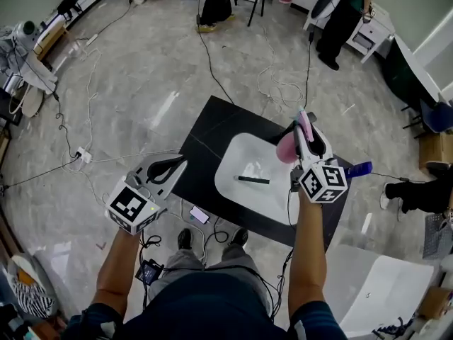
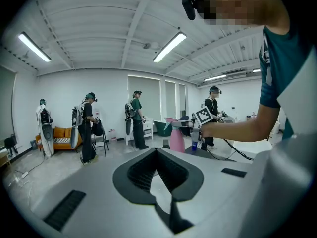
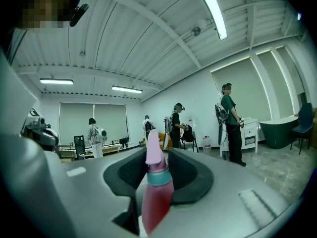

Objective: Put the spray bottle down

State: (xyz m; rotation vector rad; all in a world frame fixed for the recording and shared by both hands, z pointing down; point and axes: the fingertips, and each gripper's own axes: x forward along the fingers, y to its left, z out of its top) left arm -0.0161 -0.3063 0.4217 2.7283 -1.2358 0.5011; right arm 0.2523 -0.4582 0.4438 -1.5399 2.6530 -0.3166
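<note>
My right gripper (image 1: 306,127) is shut on a pink spray bottle (image 1: 286,149), held in the air over the right end of a white board (image 1: 239,156). In the right gripper view the bottle (image 3: 156,197) stands upright between the jaws, its pale pink cap and teal collar on top. My left gripper (image 1: 180,163) hangs left of the black table (image 1: 205,129), shut with nothing in it. In the left gripper view its jaws meet at the tips (image 2: 156,153), and the bottle (image 2: 176,139) shows beyond them.
A black pen (image 1: 253,180) lies on the white board. Cables (image 1: 279,87) trail over the marble floor around the table. A phone (image 1: 199,214) lies on the floor by my feet. A white table (image 1: 382,289) stands at the lower right. Several people stand at the room's far side.
</note>
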